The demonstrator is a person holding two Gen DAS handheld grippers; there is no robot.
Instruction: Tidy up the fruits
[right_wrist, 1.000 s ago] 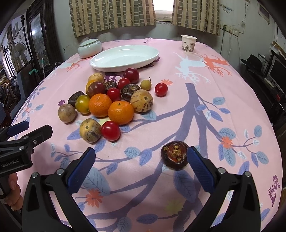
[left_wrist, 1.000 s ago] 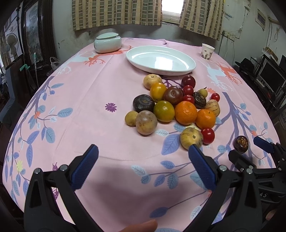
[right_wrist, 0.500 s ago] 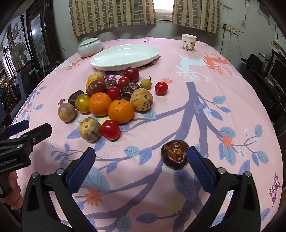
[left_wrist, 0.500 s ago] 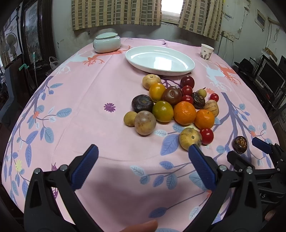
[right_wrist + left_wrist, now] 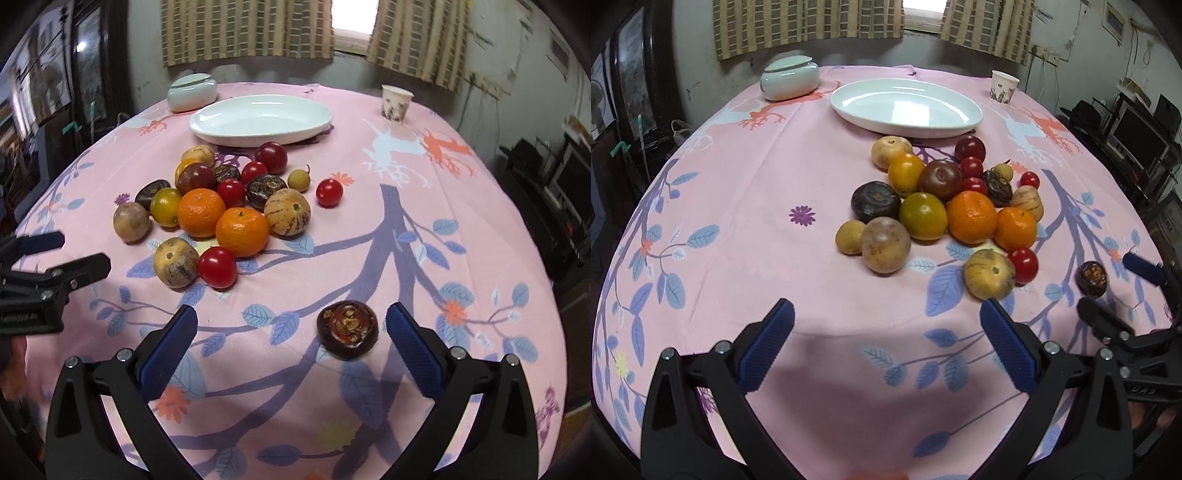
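One dark fruit (image 5: 347,329) lies near the table's right edge, inside your right gripper (image 5: 290,341), spread wide, empty. Close next. Left gripper (image 5: 886,339) wide, idle.

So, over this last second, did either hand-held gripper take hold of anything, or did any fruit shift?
Nothing was taken hold of or let go. The right hand-held gripper has crept slightly toward the lone dark fruit, which now sits a little nearer its right finger, jaws wide open. The left hand-held gripper stayed open and empty, short of the fruit pile. The fruits and the empty white plate stayed put.
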